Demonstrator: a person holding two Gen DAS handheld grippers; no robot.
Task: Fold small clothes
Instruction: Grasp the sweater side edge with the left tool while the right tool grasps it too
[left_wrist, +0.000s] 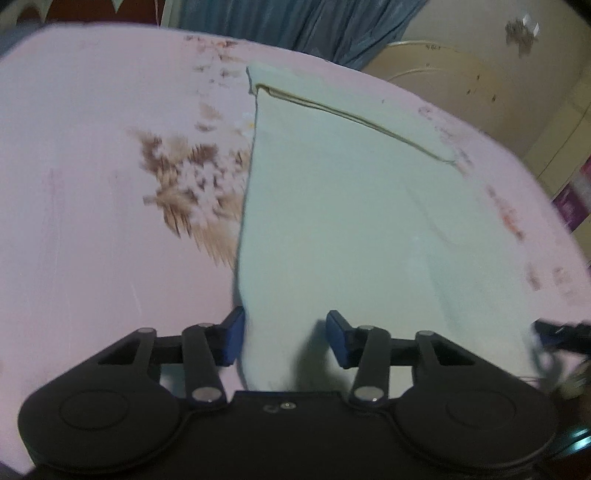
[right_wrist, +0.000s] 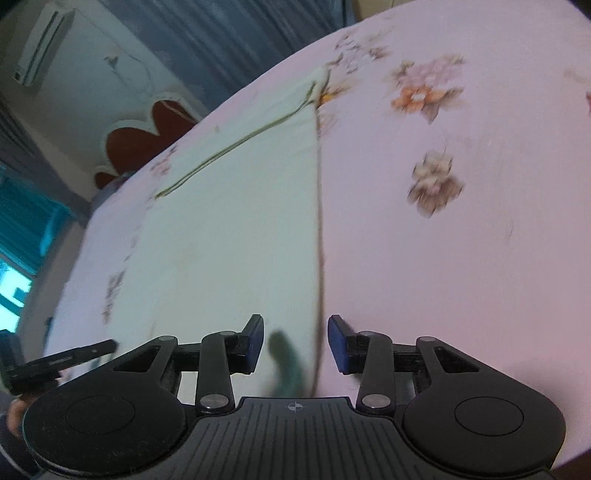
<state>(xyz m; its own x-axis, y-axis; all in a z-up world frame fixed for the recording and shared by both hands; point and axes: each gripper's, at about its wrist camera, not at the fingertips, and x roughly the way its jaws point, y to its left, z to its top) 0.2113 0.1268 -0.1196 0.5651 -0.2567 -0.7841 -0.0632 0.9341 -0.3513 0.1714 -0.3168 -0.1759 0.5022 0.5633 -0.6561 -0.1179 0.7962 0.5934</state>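
Left wrist view: the left gripper (left_wrist: 285, 339) has matte black linkage arms with silver pivot pins and flat blue pads (left_wrist: 233, 341). Its jaws stand apart, and the near edge of a pale mint garment (left_wrist: 343, 229) rises up between them. The cloth lies against the left pad, while a gap shows before the right one, so it is not pinched. The garment is soft, smooth fabric, a long panel that narrows toward its far end, where a thin olive-brown seam (left_wrist: 354, 120) runs at a slant across it. It lies flat on a pink bedsheet (left_wrist: 81, 177) printed with blurred brown and white flowers (left_wrist: 188, 188), just left of the garment's left edge. At the far right edge of the picture a dark blurred tip of the right gripper (left_wrist: 561, 334) sits at the garment's near right corner. A blue pleated curtain (left_wrist: 306, 26) hangs beyond the bed.

Right wrist view: the right gripper (right_wrist: 295, 343) is likewise spread, with the garment's (right_wrist: 229, 236) straight right edge running down between its pads. The fabric touches neither pad clearly. The garment lies left of centre on the bedsheet (right_wrist: 480, 277), its seam (right_wrist: 236, 144) slanting at the far end. Orange and brown flower prints (right_wrist: 424, 92) dot the sheet to the right. The other gripper's (right_wrist: 55, 363) black finger shows at the near left.
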